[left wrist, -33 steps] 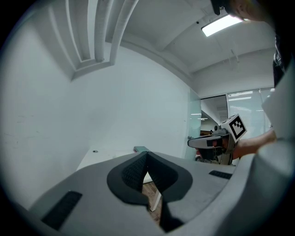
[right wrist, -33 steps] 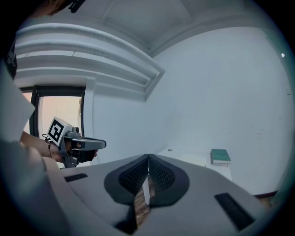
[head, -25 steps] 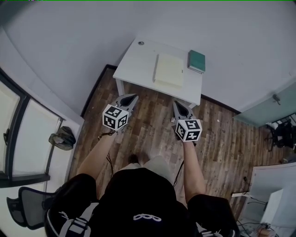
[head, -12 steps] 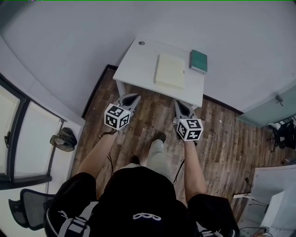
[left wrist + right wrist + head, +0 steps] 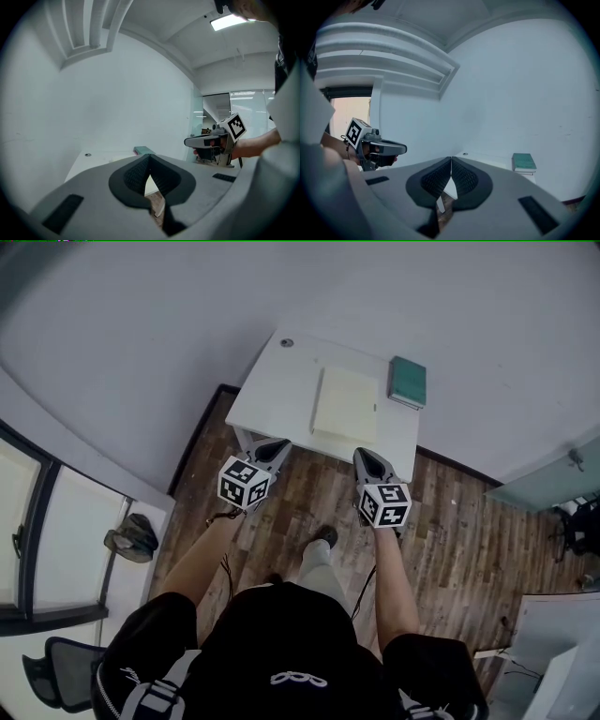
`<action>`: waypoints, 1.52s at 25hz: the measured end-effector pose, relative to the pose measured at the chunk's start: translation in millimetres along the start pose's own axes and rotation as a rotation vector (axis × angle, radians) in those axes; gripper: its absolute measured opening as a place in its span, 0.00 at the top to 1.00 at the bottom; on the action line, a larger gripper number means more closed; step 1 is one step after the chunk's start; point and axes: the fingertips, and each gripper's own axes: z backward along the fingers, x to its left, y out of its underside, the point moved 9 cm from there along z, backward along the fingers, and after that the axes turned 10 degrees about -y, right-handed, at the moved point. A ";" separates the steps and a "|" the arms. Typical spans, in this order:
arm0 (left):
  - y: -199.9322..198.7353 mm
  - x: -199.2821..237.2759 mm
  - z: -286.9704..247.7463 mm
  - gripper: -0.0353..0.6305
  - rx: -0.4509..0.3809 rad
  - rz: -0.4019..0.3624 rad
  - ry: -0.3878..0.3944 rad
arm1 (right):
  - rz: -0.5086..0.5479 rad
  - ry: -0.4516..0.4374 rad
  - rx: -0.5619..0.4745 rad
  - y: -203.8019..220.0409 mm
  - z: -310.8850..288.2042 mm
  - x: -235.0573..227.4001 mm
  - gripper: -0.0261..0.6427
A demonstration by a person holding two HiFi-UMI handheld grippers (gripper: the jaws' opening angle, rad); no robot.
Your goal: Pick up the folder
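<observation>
Folder [image 5: 346, 405] now lies nearer the left gripper [image 5: 277, 444] and right gripper [image 5: 362, 456], both fingers together.

The table [image 5: 272, 395] stands against the wall, straight ahead of both tools. The left gripper [image 5: 278, 443] and the right gripper [image 5: 362, 455] are side by side and apart, over the floor [image 5: 459, 521], with their tips at the table's near edge. On the table the folder [image 5: 346, 404] lies ahead of the gap between them, closer to the right gripper. A book [image 5: 407, 382] lies just beside the folder, ahead and right of the right gripper. A small round fitting [image 5: 287, 342] sits at the far corner beyond the left gripper. A bag [image 5: 131, 538] lies on the floor, left of and behind the left gripper, and a chair [image 5: 66, 667] stands farther back.
</observation>
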 end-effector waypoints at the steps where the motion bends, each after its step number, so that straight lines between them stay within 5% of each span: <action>1: -1.9 2.8 -10.8 0.91 0.006 0.001 0.001 | -0.003 0.001 0.001 -1.8 -4.9 -10.5 0.92; 21: -59.7 27.9 -206.5 0.91 0.040 0.005 -0.035 | -0.021 -0.025 0.034 -43.5 -83.0 -206.1 0.93; 38: -60.5 11.5 -276.6 0.91 0.086 0.003 -0.082 | -0.056 -0.064 0.049 -32.1 -95.3 -291.6 0.92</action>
